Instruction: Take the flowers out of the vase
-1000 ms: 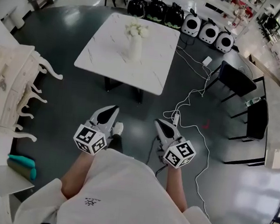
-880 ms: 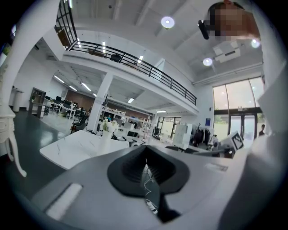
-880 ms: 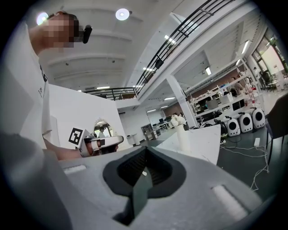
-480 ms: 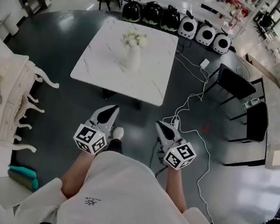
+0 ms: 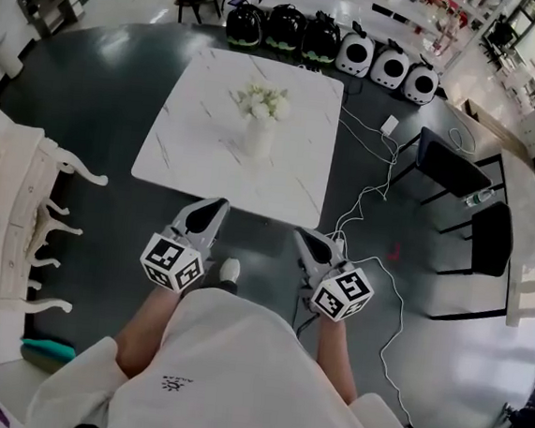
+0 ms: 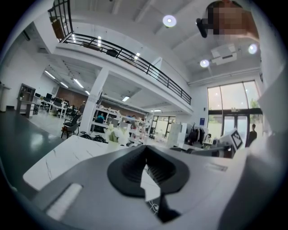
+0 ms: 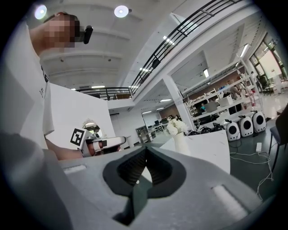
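Risk, vase tipping: the bunch of white flowers [image 5: 262,104] stands upright in a tall narrow white vase [image 5: 258,140]. In my judgement, a pull on the stems with nothing steadying the vase could lift it or topple it onto the white marble-patterned square table [image 5: 184,149].
Risk, crushed blooms: a pinch on the heads rather than the stems would likely bruise them or pull petals off.
Risk, footing: loose white cables [image 5: 375,192] trail across the dark floor [image 5: 120,81] just right of the table, close to the person's path, and could catch a foot.
Left claw [image 5: 214,208]: jaws pressed together, nothing between them, pointing roughly level toward the table's near edge.
Right claw [image 5: 304,238]: jaws likewise closed and empty, held beside the left one.
Flowers relative to the claws: well apart, ahead of both, near the table's middle. They are slightly right of the left claw's line and left of the right claw's line.
Left gripper view: the flowers [image 6: 118,133] show small above the jaws.
Right gripper view: flowers [image 7: 176,127] and vase [image 7: 182,143] sit up and to the right of the jaws.
Judgement: both claws must open before any grasp.
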`<state>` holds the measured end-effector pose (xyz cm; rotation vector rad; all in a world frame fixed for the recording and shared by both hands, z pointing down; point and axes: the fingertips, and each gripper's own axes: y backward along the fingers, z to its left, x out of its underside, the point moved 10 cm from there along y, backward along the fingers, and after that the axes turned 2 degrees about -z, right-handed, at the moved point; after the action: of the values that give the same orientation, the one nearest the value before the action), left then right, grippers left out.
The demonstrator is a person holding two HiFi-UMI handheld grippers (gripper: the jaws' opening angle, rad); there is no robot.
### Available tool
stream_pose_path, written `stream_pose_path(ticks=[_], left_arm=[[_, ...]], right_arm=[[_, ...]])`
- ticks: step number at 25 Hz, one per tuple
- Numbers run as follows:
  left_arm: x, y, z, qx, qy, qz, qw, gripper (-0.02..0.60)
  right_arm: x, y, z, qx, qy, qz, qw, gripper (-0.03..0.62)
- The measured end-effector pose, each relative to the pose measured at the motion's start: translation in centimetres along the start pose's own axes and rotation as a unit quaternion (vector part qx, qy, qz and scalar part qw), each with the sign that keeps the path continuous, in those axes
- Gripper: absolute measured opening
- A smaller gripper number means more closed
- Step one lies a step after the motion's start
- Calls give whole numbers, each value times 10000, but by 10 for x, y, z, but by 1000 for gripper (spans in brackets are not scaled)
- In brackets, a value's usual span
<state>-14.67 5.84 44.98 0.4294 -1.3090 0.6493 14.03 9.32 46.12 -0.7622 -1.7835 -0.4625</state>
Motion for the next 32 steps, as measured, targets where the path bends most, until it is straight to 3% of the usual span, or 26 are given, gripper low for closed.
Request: stream_pose_path(ticks=[23,32], left_arm=[[-24,-96,135,677,146,213,9974,-11],[-23,-117,154,811,237,269,9961,-11]], right_arm=[[-33,-134,-52,549,39,-30,9985,0],[-35,-148,-67,701,20,-53,9975,0]])
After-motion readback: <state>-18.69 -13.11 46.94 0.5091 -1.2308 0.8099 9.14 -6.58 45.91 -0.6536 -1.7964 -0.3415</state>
